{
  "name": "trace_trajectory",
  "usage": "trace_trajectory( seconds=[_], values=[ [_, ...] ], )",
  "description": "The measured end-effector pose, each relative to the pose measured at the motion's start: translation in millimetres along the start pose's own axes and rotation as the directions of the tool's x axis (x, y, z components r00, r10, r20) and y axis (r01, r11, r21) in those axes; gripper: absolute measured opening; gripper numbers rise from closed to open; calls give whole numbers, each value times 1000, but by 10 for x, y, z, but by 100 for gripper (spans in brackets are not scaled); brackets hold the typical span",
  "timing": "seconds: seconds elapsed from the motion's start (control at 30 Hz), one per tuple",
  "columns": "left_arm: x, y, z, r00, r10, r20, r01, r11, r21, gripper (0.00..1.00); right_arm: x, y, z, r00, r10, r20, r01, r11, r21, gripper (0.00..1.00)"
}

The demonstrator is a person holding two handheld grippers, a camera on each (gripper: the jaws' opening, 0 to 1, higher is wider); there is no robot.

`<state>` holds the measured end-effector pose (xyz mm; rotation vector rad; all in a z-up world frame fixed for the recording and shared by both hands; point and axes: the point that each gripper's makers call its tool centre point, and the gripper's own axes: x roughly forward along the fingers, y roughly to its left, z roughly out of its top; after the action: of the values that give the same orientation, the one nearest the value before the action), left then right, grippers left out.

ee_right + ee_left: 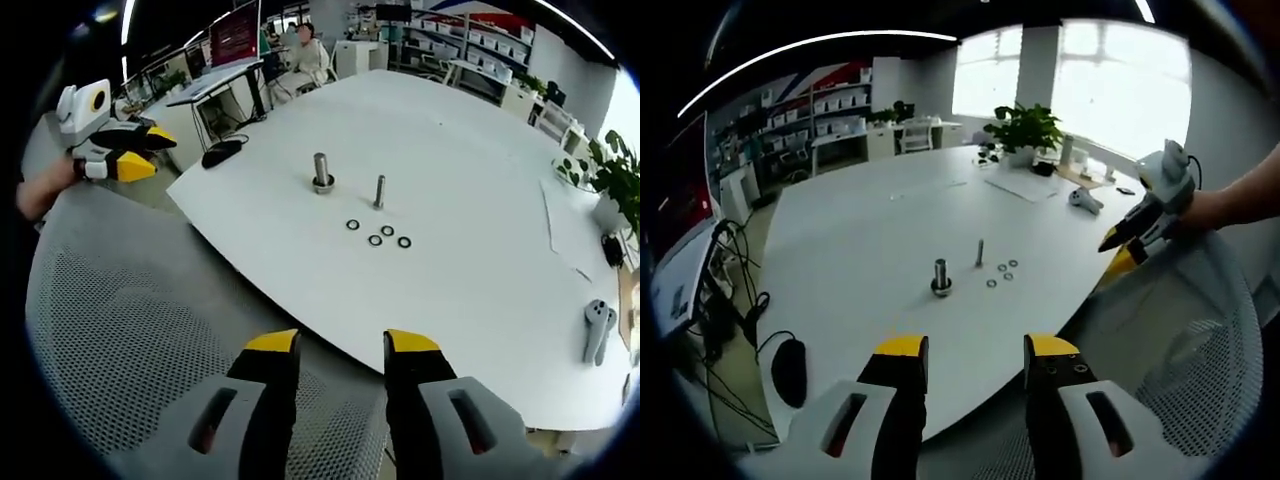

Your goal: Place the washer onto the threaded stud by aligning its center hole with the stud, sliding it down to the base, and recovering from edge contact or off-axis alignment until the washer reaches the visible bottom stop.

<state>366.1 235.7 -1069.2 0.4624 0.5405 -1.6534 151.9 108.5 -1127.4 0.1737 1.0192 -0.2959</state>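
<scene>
Both grippers, left gripper (977,362) and right gripper (340,358), hover wide open and empty off the white table's (470,160) edge; threaded stud (380,191) stands upright (washers (375,240) flat beside it).

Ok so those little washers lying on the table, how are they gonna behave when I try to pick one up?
The washers look thin and lie flat on the smooth white table, so they will probably slide rather than lift easily. They seem small against the right gripper, so likely light and fiddly to pinch.
</scene>
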Motion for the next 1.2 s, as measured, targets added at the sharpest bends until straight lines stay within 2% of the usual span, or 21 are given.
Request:
trace_trajectory(
  seconds=[0.13, 0.3, 0.43, 0.5, 0.63, 0.73, 0.87, 0.93, 1.0, 1.2],
  values=[
    [-4, -2, -23, 1000, 2, -15, -2, 1000, 12, 36, 27, 15, 52, 999, -9, -34, 7, 997, -72, 38],
    [8, 21, -46, 1000, 7, -14, -7, 1000, 2, 36, 138, -29, 70, 999, -4, -49, 0, 997, -79, 39],
    [15, 17, -59, 1000, 5, -22, -5, 1000, 6, 35, 231, -2, 211, 999, 7, -51, -13, 993, -114, 39],
    [25, 15, -50, 1000, 3, -24, -3, 1000, 6, 35, 352, -14, 253, 999, 12, -49, -17, 993, -113, 39],
    [0, 22, -79, 1000, 7, -31, -7, 1000, 1, 35, 580, -42, 211, 996, 23, -87, -30, 996, -82, 39],
    [-20, 30, -60, 1000, 17, -25, -17, 1000, -1, 35, 671, 23, 222, 994, 22, -112, -31, 996, -78, 39],
    [13, 53, -75, 999, 22, -28, -22, 1000, 1, 34, 861, 35, 173, 988, 28, -149, -34, 999, -38, 39],
    [11, 47, -88, 999, 23, -34, -23, 1000, 5, 34, 887, 29, 145, 984, 19, -178, -26, 999, -38, 39],
    [-7, 32, -88, 999, 23, -41, -22, 1000, 4, 34, 1032, 6, 112, 980, 23, -198, -31, 999, -41, 39],
    [4, 39, -101, 998, 27, -50, -27, 1000, -1, 33, 1198, 50, 234, 981, 38, -192, -46, 998, -39, 39]
  ],
)
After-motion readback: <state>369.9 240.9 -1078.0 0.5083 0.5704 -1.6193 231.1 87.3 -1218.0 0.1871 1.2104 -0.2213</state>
